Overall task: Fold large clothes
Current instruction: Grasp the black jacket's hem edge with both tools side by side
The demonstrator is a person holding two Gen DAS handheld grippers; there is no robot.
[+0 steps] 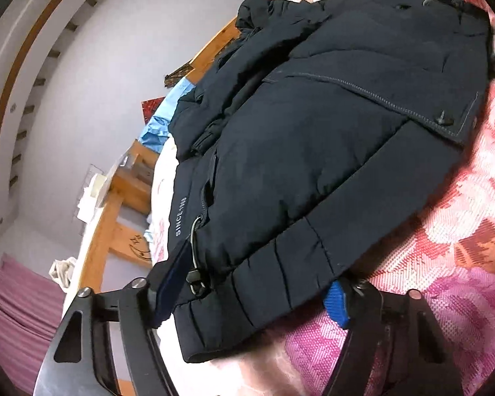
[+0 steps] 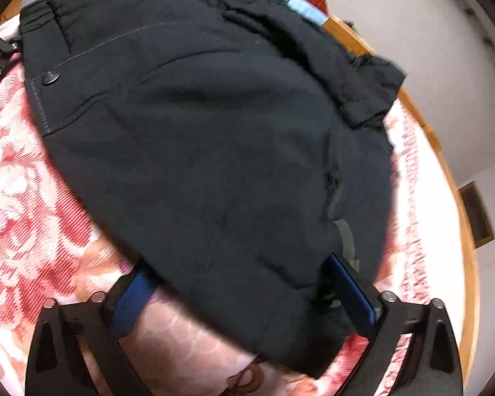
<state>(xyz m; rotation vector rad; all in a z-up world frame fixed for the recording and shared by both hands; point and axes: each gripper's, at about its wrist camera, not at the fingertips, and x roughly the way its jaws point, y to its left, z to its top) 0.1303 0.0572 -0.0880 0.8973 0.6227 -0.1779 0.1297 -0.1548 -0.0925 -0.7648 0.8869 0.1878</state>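
A dark navy padded jacket point(image 1: 313, 132) lies spread on a pink and red flowered bedspread point(image 1: 452, 224). In the left wrist view its ribbed hem, with a drawcord and toggle point(image 1: 196, 280), is bunched between the blue pads point(image 1: 338, 303) of my left gripper point(image 1: 252, 293), which press on it. In the right wrist view the far edge of the jacket point(image 2: 198, 132) lies over and between the fingers of my right gripper point(image 2: 241, 283). Its blue pads point(image 2: 132, 300) stand wide and do not visibly press the cloth.
A wooden bed frame point(image 1: 105, 231) runs along the far side of the bed against a pale wall. A light blue cloth point(image 1: 161, 122) lies beyond the jacket. A pink curtain point(image 1: 13, 313) hangs at the lower left. The bedspread point(image 2: 33, 198) shows around the jacket.
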